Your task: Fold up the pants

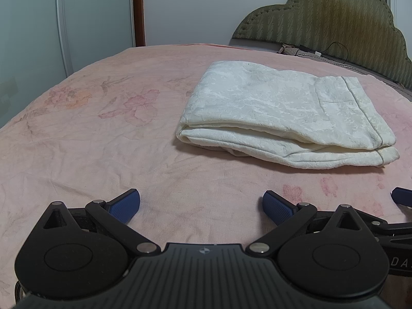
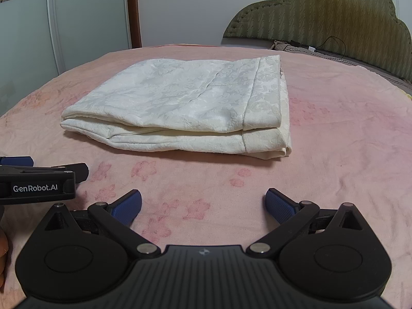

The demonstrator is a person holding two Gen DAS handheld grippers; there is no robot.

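Home bedroom: pink-sheeted bed (image 1: 103, 154), padded headboard (image 1: 334, 18), wardrobe (image 1: 64, 13).

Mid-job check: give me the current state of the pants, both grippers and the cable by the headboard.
pants: folded into a layered stack, lying flat on the bed sheet, not held.
left gripper: open, empty, short of the pants.
right gripper: open, empty, short of the pants.
cable: loose by the headboard; cannot tell if plugged in.
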